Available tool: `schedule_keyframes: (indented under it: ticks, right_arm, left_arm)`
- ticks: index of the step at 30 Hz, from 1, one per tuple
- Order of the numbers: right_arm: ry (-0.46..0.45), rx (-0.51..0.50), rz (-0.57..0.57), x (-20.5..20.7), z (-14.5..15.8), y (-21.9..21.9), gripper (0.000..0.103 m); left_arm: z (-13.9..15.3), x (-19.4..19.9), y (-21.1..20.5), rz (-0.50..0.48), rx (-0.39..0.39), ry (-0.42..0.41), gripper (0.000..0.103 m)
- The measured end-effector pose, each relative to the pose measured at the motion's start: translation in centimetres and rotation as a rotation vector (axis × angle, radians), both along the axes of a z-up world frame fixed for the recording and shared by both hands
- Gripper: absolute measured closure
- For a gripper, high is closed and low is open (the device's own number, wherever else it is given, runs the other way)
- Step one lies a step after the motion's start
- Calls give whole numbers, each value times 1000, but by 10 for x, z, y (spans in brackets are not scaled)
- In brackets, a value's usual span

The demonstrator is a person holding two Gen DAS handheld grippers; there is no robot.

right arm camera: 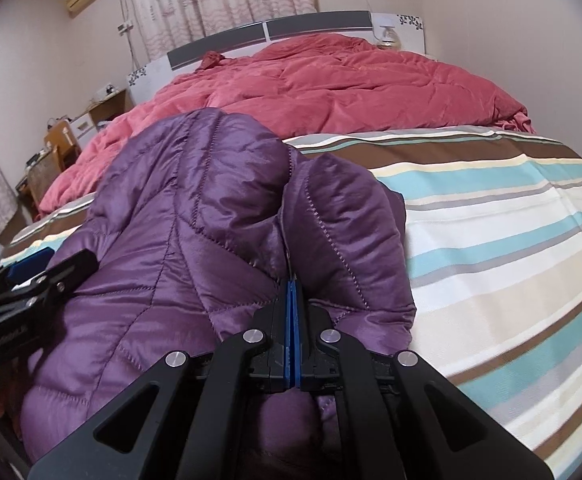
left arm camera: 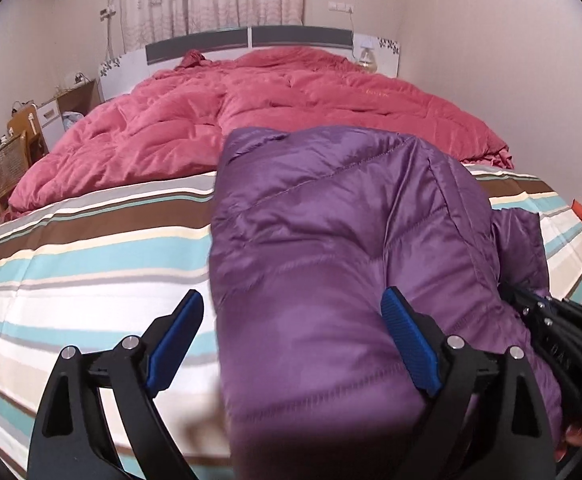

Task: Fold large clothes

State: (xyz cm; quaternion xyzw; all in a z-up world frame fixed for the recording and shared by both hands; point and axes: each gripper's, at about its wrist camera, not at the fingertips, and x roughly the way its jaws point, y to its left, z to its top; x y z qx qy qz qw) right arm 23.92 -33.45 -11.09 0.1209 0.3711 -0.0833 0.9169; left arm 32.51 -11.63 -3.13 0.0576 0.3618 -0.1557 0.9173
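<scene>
Left tool (left arm camera: 291, 330): blue-padded jaws wide apart, straddling the near left edge of the purple quilted puffer jacket (left arm camera: 351, 260). Right pad lies against the jacket's top; left pad hangs over bare bedsheet, touching nothing. Not clamped on anything.

Right tool (right arm camera: 294, 284): jaws together, pinched on a fold of the same jacket at a stitched seam, fabric bunched up either side of the pads. In the left view it sits at the jacket's near right edge, just beside the left tool's arm.

Jacket is a folded, puffy bundle on the near half of the bed, on the striped brown, teal and cream bedsheet (left arm camera: 91, 272). Its far edge reaches the rumpled pink-red quilted duvet (left arm camera: 291, 100), which covers the far half up to the grey-and-white headboard (left arm camera: 251, 40).

Open room: broad bare sheet left of the jacket and a wide stretch right of it, out to the bed's edges. Wooden chair (left arm camera: 7, 168) and bedside furniture stand off the bed's far left, well apart.
</scene>
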Motion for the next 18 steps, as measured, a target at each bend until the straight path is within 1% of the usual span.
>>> schedule_keyframes:
  ticks: [5, 9, 10, 11, 12, 13, 14, 15, 17, 18]
  right_arm:
    - [-15, 23, -10, -19, 11, 0, 103]
    - [-26, 5, -6, -35, 19, 5, 103]
    - [-27, 2, -6, -38, 21, 5, 92]
    - [-31, 0, -10, -41, 24, 5, 69]
    - [-44, 4, -15, -46, 28, 5, 55]
    - [-60, 10, -16, -50, 31, 5, 33]
    - [-84, 3, -16, -55, 36, 7, 32]
    - [-85, -19, -11, -57, 39, 10, 32]
    - [-57, -51, 4, -57, 40, 16, 32]
    - [-42, -47, 6, -56, 39, 16, 32]
  left_arm:
    - [3, -20, 10, -2, -15, 1, 11]
    - [6, -31, 19, -7, -23, 7, 7]
    - [6, -34, 21, -11, -22, 10, 7]
    - [6, -36, 22, -14, -26, 15, 7]
    - [6, -38, 24, -16, -29, 19, 6]
    - [6, -40, 26, -18, -34, 27, 6]
    - [7, -42, 28, -17, -36, 30, 6]
    - [8, -44, 29, -15, -38, 30, 6]
    - [7, -48, 32, -19, -38, 29, 6]
    - [8, -50, 33, -23, -39, 28, 4]
